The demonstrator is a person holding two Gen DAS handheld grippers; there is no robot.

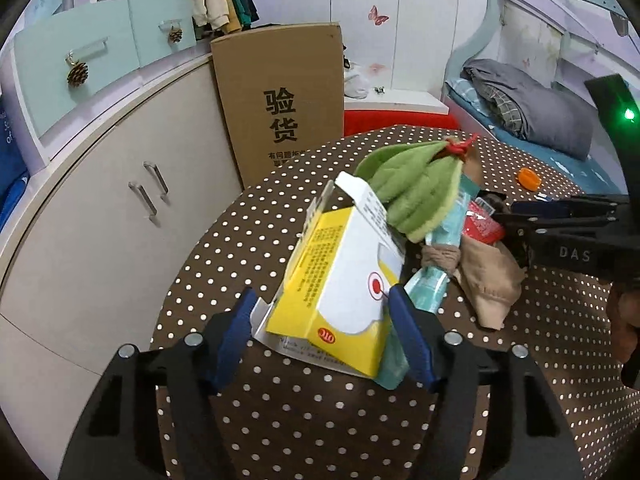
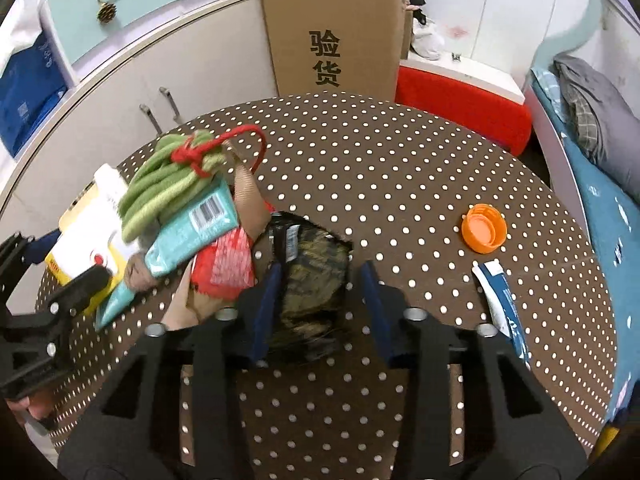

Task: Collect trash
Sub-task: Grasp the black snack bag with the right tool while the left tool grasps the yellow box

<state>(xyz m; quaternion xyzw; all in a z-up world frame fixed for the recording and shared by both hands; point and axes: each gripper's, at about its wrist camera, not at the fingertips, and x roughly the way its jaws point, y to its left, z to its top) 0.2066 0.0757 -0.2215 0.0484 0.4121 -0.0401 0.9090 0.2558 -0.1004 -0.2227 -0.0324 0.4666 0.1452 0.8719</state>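
A heap of trash lies on the polka-dot table: a yellow-and-white box, a green cloth with red string, a teal packet, a red wrapper and beige fabric. My left gripper is open with its jaws on either side of the box. My right gripper is open around a dark patterned wrapper next to the heap. The box, green cloth and teal packet also show in the right wrist view.
An orange cap and a blue-white wrapper lie on the table's right side. A tall cardboard box, a cabinet, a red stool and a bed surround the table.
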